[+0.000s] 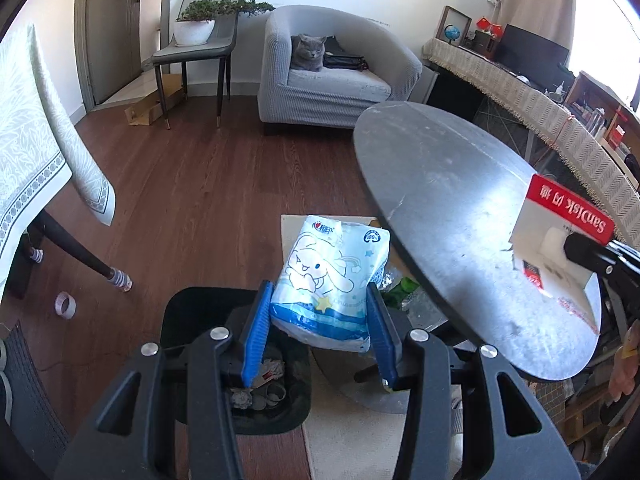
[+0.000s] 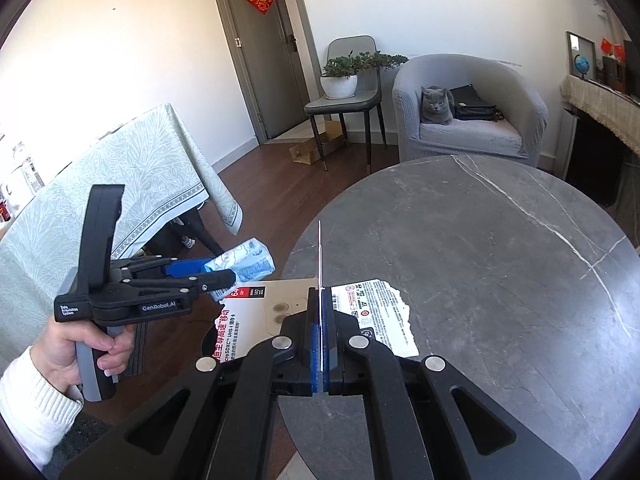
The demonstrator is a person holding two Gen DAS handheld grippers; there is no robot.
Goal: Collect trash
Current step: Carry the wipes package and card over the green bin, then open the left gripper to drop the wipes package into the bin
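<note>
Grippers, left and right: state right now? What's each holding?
Left gripper: closed on the blue tissue pack, above the black trash bin.
Right gripper: closed on the torn SanDisk card packaging, at the round table edge.

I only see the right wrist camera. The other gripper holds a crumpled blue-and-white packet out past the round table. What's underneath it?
Observer: A black trash bin stands on the floor beneath the left gripper, slightly to its left, with scraps inside.
Operator: Anything printed on the packet?
Observer: The packet shows a cartoon puppy with long ears.
Operator: What brand is the torn card in my gripper?
Observer: The card, pinched in the right gripper, has a red band reading SanDisk.
</note>
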